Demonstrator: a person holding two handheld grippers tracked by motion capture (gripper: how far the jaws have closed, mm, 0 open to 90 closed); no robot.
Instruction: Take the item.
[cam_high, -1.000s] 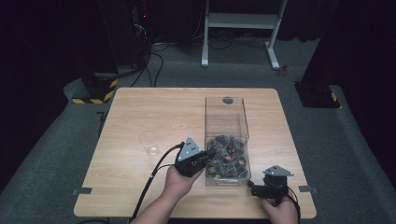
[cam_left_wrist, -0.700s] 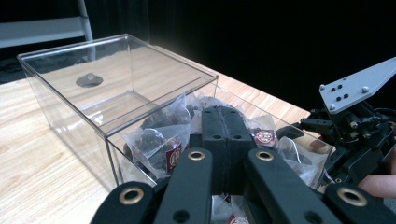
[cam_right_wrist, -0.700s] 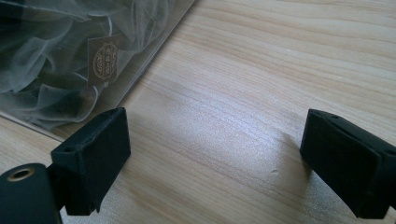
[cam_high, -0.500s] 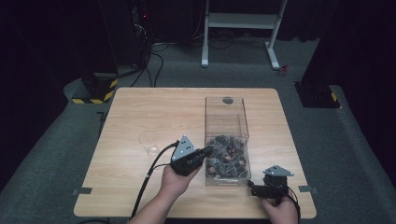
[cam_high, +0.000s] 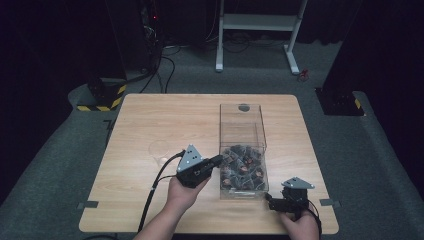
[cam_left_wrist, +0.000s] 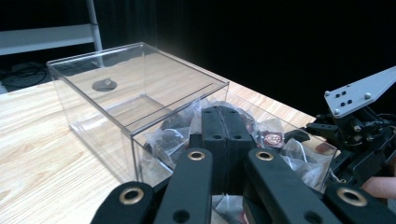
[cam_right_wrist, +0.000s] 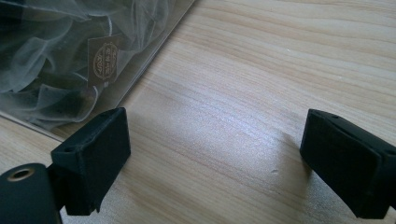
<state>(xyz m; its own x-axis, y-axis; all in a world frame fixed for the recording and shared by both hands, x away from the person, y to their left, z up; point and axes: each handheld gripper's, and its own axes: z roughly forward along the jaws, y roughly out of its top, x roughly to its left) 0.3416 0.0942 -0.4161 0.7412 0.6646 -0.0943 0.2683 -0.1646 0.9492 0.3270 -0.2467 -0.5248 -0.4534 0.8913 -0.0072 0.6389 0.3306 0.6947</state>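
A clear plastic box (cam_high: 241, 120) stands right of the table's middle, its near half piled with several dark tea bags in clear wrappers (cam_high: 243, 167). My left gripper (cam_high: 218, 160) is held at the box's near left wall, its tips at the rim. In the left gripper view the left gripper (cam_left_wrist: 223, 114) is shut, jaws pressed flat together with nothing seen between them, above the tea bags (cam_left_wrist: 275, 137). My right gripper (cam_high: 271, 200) rests near the table's front edge, right of the box. The right gripper (cam_right_wrist: 215, 154) is open wide over bare wood, beside the box corner (cam_right_wrist: 154, 56).
A faint clear round object (cam_high: 160, 150) lies on the wood left of the box. A dark round spot (cam_high: 243, 107) shows through the box's far end. The wooden table (cam_high: 165, 120) has bare room on its left and far parts. Black stands and cables sit on the floor beyond.
My left gripper has shifted slightly left, away from over the box's pile toward its left wall. The right gripper has stayed put.
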